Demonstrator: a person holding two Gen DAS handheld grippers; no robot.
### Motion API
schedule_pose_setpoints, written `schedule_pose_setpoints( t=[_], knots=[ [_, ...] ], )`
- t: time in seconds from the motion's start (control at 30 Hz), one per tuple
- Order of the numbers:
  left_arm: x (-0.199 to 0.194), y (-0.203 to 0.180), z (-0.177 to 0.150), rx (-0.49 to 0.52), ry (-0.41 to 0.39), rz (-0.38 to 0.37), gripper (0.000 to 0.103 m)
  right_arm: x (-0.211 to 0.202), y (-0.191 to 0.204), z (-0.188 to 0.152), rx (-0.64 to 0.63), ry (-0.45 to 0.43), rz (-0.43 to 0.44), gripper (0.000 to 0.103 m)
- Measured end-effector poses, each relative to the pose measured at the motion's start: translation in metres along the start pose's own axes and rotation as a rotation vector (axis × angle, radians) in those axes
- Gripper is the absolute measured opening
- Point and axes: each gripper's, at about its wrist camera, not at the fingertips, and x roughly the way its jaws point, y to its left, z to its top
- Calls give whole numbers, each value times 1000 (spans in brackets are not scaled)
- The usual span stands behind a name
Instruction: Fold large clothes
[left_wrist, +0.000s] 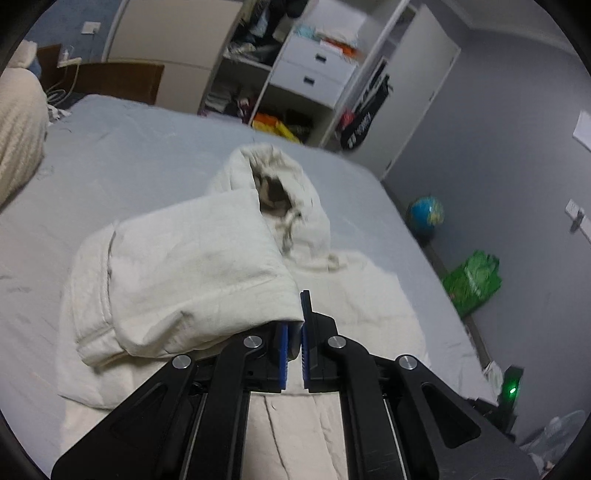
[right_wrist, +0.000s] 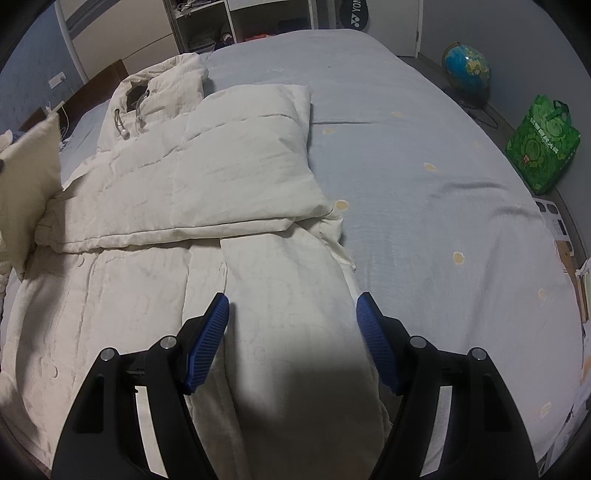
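Note:
A cream hooded padded jacket (left_wrist: 192, 258) lies on the grey-blue bed (left_wrist: 129, 147), its hood (left_wrist: 273, 177) pointing away. My left gripper (left_wrist: 300, 314) is shut on the edge of a sleeve or side panel, folded over the jacket's body. In the right wrist view the jacket (right_wrist: 207, 177) lies spread with one part folded across its chest. My right gripper (right_wrist: 291, 310) is open and empty, its blue pads either side of a cream strip of the jacket (right_wrist: 288, 295).
A cream pillow (right_wrist: 26, 177) lies at the bed's left. An open wardrobe with shelves (left_wrist: 295, 66) stands behind the bed. A globe (right_wrist: 467, 70) and a green bag (right_wrist: 543, 147) sit on the floor to the right.

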Motion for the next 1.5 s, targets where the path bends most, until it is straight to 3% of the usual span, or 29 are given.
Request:
schedule_pose_setpoints(
  t=[0.27,0.5,0.63,0.8,0.97,1.13,1.33,1.5],
  knots=[
    [39,-8,-30,9,97,24,7,1,0,0,7,5,6,67],
    [81,-7,-63,53,239,72,12,2,1,0,2,10,2,67],
    [91,0,-82,52,303,93,25,3,1,0,1,11,1,67],
    [67,4,-95,101,288,75,55,3,1,-1,1,13,2,67],
    [34,19,-97,147,273,77,56,2,0,-1,-1,12,-1,67],
    [-5,54,-86,125,217,153,58,3,2,-1,-9,11,-9,67],
    [-43,109,-79,2,174,247,58,1,3,-2,-16,3,-23,67],
    [-66,137,-89,-76,154,279,61,-7,5,-2,-4,-7,-25,67]
  ],
)
